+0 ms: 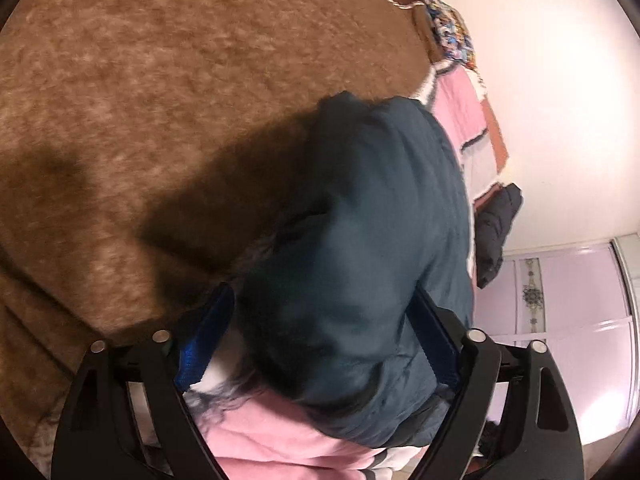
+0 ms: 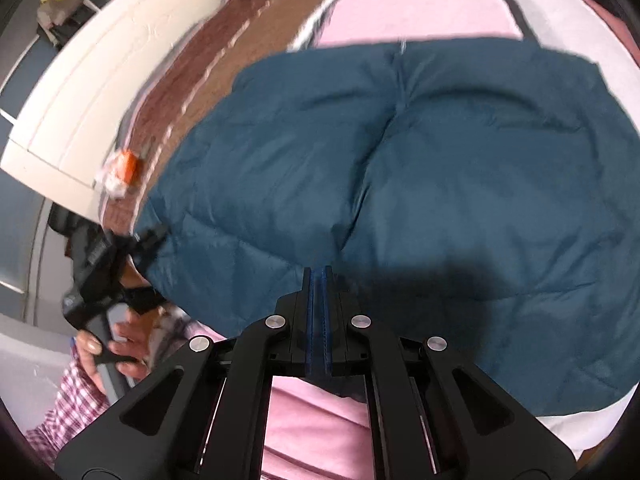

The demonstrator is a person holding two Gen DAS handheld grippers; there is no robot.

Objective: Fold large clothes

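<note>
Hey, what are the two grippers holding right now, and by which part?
Right gripper: shut on the teal puffer jacket's near edge. Left gripper: jaws apart around bunched jacket; grip unclear.

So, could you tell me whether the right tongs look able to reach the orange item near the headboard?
Probably yes: the right tongs, shut over the teal jacket, have only jacket and blanket before the orange item.

A bed fills most of both views, covered by a fuzzy brown blanket (image 1: 168,92). Beside the blanket lies a pink and white striped cover (image 1: 460,108). Beyond the bed's edge stands a plain white wall (image 1: 560,100), brightly lit. Below that wall a pale lilac wardrobe (image 1: 572,292) shows a patterned panel. A cream headboard (image 2: 92,92) borders the blanket.
</note>
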